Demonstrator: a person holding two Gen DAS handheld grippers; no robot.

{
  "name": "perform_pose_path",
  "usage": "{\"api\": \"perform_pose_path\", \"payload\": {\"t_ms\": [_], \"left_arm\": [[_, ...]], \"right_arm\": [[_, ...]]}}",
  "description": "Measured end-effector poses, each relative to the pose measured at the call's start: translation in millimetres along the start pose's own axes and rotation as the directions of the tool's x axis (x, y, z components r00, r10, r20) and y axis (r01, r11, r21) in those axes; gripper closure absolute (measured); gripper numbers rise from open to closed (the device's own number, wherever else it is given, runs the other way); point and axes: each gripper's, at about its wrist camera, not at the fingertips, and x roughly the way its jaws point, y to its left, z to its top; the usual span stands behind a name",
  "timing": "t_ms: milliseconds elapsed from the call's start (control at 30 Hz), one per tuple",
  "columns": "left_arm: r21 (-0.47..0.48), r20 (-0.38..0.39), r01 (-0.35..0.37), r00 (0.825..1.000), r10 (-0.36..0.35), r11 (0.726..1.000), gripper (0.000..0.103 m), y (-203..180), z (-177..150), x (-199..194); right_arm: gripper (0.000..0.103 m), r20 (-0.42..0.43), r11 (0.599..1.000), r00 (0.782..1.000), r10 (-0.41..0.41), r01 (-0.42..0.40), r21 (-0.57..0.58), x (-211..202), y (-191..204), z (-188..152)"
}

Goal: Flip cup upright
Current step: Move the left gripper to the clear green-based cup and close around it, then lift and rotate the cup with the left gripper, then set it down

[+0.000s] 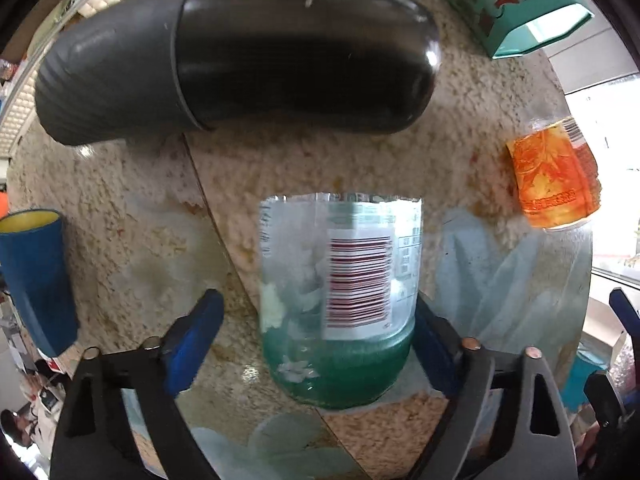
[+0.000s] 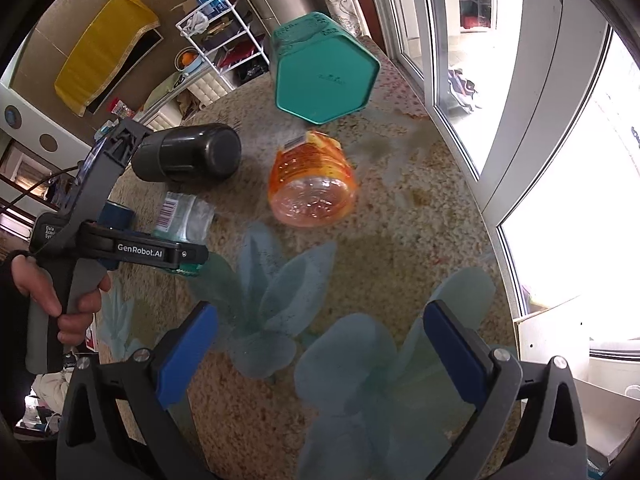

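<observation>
A clear cut-off bottle cup (image 1: pixel 340 300) with a barcode label and a green base stands between the fingers of my left gripper (image 1: pixel 316 344). Its open rim points away from the camera. The jaws are wide open: the right pad (image 1: pixel 430 344) is against the cup, the left pad (image 1: pixel 192 340) stands apart from it. In the right wrist view the same cup (image 2: pixel 182 216) shows behind the left gripper (image 2: pixel 120 252). My right gripper (image 2: pixel 320 360) is open and empty above the table's flower pattern.
A dark grey and black flask (image 1: pixel 240 64) lies on its side behind the cup. An orange cut bottle (image 2: pixel 312 180), a teal hexagonal box (image 2: pixel 324 76) and a blue cup (image 1: pixel 34 276) are on the speckled table (image 2: pixel 400 240). Windows are to the right.
</observation>
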Motion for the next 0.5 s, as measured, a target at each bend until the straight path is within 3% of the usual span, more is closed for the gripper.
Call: {"api": "perform_pose_path", "payload": {"t_ms": [67,133,300,500], "left_arm": [[-0.014,-0.01,0.01,1.0,-0.01,1.0,0.029,2,2,4],[-0.028,-0.018,0.017,1.0,-0.017,0.999,0.034,2,2,8],[-0.039,-0.002,0.045,0.999,-0.045,0.998,0.034,3,-3,2],[-0.052,0.032,0.068,0.997,-0.066,0.996,0.034,30,-20,-16]], "right_arm": [[0.0,0.002,1.0,1.0,-0.003,0.003,0.0,-2,-1,1],[0.0,0.005,1.0,1.0,-0.007,0.007,0.0,-3,-3,1],[0.0,0.019,1.0,1.0,-0.025,0.025,0.002,-9,-4,-2],[0.0,0.027,0.999,0.999,-0.039,0.038,0.017,-13,1,-12]]}}
